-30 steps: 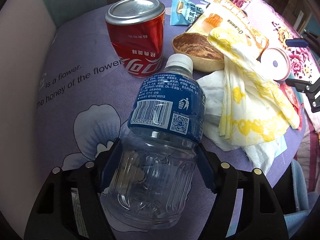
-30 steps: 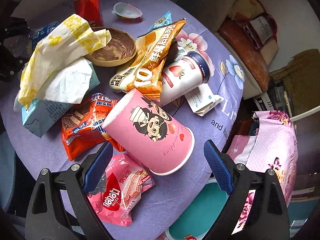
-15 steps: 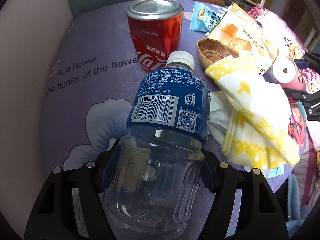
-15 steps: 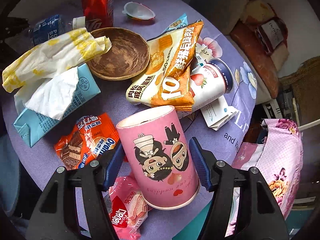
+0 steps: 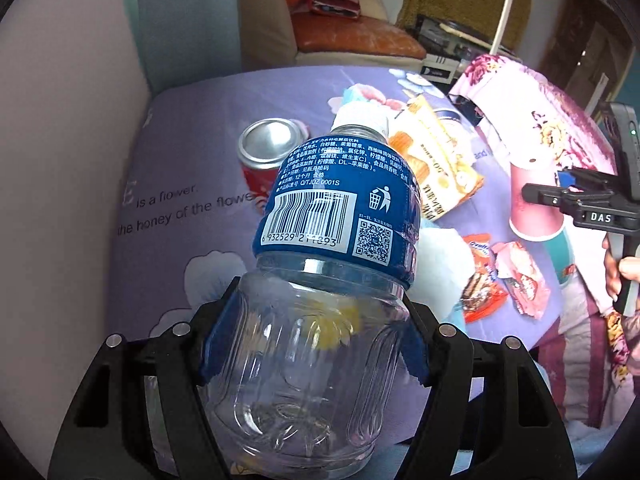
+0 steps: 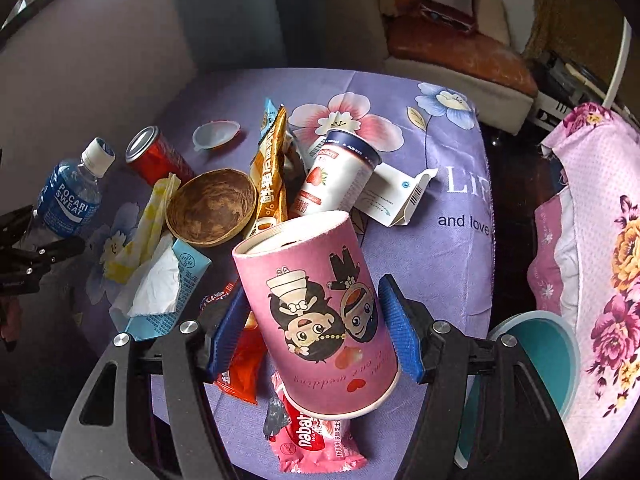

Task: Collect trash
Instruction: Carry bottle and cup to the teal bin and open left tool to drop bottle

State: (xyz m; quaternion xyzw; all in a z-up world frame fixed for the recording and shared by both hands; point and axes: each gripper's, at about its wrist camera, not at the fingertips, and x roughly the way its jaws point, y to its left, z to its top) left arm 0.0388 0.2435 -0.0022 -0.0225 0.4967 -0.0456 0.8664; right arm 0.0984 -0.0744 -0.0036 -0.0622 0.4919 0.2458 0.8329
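Trash covers the purple floral cloth [image 6: 452, 264] on the round table. Two items are off the surface, one in each gripper.

Left gripper [image 5: 314, 346]: blue pads clamped on the clear lower body of the bottle [image 5: 320, 280], blue label and white cap pointing away from the camera. The bottle is raised above the cloth, tilted.

Right gripper [image 6: 316, 332]: jaws have just been closing; pads now pressed on both sides of the pink cup [image 6: 320, 312]. The cup is inverted, base far, rim near, leaning left, lifted clear of the wrappers.

Remaining on the cloth, right-wrist view:
- red can [image 6: 158, 156], upright, far left
- small plastic lid [image 6: 216, 134], far, right of the can
- brown bowl [image 6: 212, 206], centre left
- yellow-print napkin [image 6: 148, 224] and white tissue [image 6: 158, 286], left of the bowl, on a light-blue carton [image 6: 192, 266]
- orange snack bag [image 6: 272, 176], right of the bowl
- strawberry cup [image 6: 340, 176] on its side, touching the bag
- white box [image 6: 396, 196], flaps open, right of that cup
- orange wrapper [image 6: 242, 360] and pink wafer pack [image 6: 316, 440], near edge, under the pink cup

Teal bin [image 6: 536, 360] sits off the table, near right, beside a pink floral fabric [image 6: 600, 280].
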